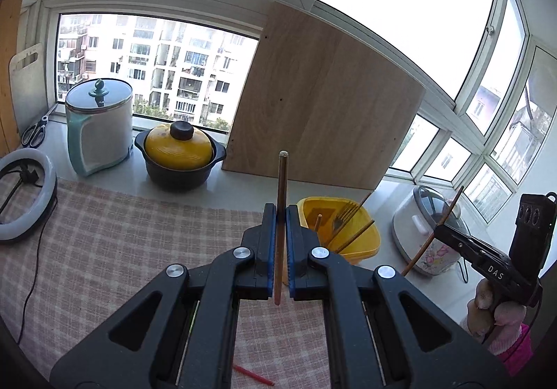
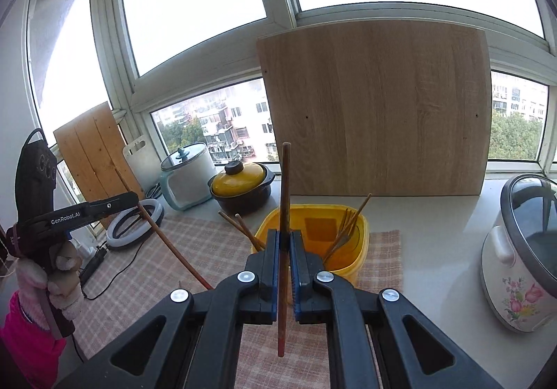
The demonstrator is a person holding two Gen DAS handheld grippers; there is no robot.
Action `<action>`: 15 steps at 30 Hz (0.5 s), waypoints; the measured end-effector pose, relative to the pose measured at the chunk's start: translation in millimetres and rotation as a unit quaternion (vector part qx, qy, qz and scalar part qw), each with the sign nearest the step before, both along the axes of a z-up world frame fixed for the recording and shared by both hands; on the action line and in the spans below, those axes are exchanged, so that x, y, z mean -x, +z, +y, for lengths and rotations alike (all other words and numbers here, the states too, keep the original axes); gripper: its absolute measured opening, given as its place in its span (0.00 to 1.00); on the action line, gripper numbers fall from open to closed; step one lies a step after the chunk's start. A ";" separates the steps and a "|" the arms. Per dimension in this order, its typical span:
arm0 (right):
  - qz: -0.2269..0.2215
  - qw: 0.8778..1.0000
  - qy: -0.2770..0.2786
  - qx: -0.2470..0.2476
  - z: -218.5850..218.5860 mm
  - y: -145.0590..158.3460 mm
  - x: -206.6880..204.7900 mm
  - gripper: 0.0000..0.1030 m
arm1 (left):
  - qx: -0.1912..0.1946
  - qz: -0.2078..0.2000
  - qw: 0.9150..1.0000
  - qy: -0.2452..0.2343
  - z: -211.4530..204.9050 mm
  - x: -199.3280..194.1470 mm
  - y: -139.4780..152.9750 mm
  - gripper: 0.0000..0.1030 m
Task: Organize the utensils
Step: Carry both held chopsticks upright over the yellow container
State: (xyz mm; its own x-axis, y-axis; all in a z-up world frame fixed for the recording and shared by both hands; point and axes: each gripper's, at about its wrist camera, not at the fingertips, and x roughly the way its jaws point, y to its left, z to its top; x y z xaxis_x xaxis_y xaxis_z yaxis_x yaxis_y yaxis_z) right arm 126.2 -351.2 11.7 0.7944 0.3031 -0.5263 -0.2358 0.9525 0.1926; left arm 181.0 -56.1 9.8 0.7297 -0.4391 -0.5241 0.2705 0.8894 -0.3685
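Note:
My left gripper (image 1: 281, 211) is shut on a brown chopstick (image 1: 282, 187) that stands upright between its blue pads, above the checked cloth. My right gripper (image 2: 284, 235) is shut on a second brown chopstick (image 2: 284, 187), also upright. A yellow utensil bin (image 1: 351, 232) stands just right of the left gripper and just behind the right gripper (image 2: 313, 242). It holds a fork (image 2: 343, 228) and several chopsticks. Each gripper shows in the other's view, holding its chopstick tilted: the right one (image 1: 438, 225), the left one (image 2: 134, 199).
A yellow-lidded black pot (image 1: 179, 155), a white and teal cooker (image 1: 99, 127), a wooden board (image 1: 320, 103) and scissors (image 1: 34, 133) line the window sill. A ring light (image 1: 21, 194) lies left. A floral rice cooker (image 2: 518, 267) stands right. A red stick (image 1: 252, 375) lies on the cloth.

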 end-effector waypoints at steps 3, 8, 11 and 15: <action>-0.013 1.000 -0.012 0.005 -7.7 10.7 -1.8 0.03 | 0.001 -0.010 1.000 0.009 2.5 -11.3 7.3 0.03; -0.032 0.999 -0.026 0.014 -16.1 27.2 -13.8 0.03 | 0.013 -0.021 1.000 0.018 5.5 -33.7 19.6 0.03; -0.043 0.998 -0.033 0.019 -18.4 36.0 -21.8 0.03 | 0.023 -0.024 0.999 0.019 6.1 -45.8 25.0 0.03; -0.054 0.997 -0.040 0.021 -22.6 45.1 -31.2 0.03 | 0.031 -0.032 0.999 0.016 1.0 -55.8 31.4 0.03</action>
